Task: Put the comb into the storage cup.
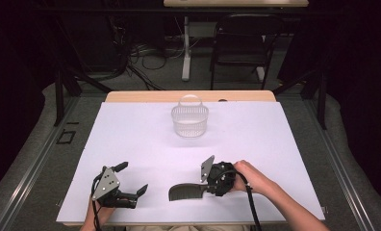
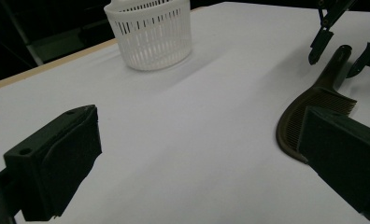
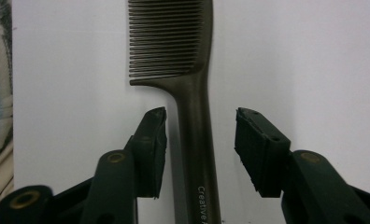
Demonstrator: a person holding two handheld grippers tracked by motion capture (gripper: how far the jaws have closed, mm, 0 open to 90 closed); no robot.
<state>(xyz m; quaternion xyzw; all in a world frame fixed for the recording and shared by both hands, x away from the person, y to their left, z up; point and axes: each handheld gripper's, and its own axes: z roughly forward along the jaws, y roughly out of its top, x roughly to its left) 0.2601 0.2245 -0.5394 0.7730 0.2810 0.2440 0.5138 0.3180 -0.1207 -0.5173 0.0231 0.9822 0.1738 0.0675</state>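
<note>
A dark brown comb (image 1: 186,192) lies flat on the white tabletop (image 1: 131,139) near its front edge, teeth end to the left. My right gripper (image 1: 205,189) is down at the comb's handle, held by a hand from the right. In the right gripper view its jaws (image 3: 201,122) stand on either side of the handle (image 3: 195,140); the left pad is very close and the right pad shows a clear gap, so it is open. My left gripper (image 1: 133,177) rests open at the front left, nothing between its pads (image 2: 66,154). The comb (image 2: 314,100) lies to its right.
A white slotted plastic basket (image 1: 190,120) with a hoop handle stands at the middle back of the table, also in the left gripper view as the basket (image 2: 150,35). A dark chair (image 1: 241,43) and table legs stand beyond the far edge.
</note>
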